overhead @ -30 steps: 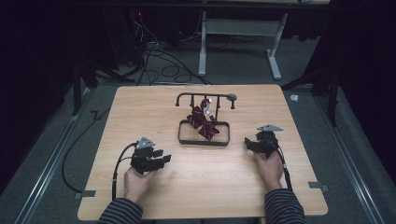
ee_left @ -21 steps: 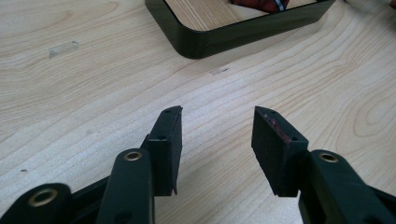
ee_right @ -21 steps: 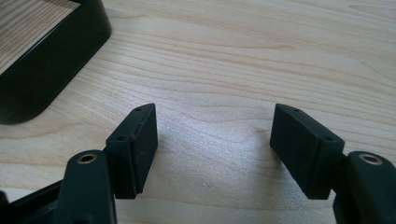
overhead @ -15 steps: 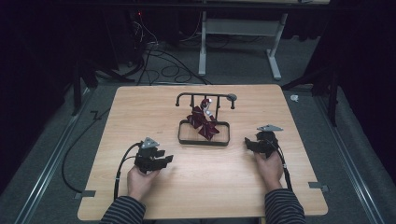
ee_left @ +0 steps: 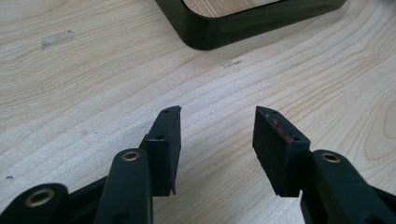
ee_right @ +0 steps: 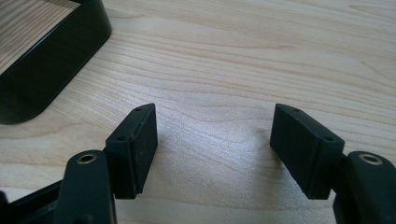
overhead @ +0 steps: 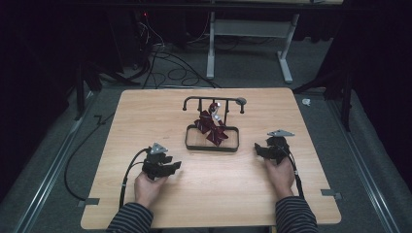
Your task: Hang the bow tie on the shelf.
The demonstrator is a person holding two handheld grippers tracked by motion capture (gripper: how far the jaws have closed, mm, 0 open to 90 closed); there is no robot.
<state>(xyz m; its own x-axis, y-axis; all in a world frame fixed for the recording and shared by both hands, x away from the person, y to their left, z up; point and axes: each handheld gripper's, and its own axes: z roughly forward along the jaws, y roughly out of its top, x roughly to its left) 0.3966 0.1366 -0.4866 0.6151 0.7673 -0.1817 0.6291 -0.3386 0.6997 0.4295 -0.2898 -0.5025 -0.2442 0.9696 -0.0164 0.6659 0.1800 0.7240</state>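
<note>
While left gripper (overhead: 163, 166) has crept forward since a second ago, right gripper (overhead: 270, 148) holds place: approach begun. High view: dark red bundle (overhead: 211, 127) in black tray (overhead: 212, 147), mid-bench (overhead: 145, 116). Left gripper view: jaws open, empty, tray corner (ee_left: 210, 32) ahead. Right gripper view: jaws wider apart, empty.
</note>
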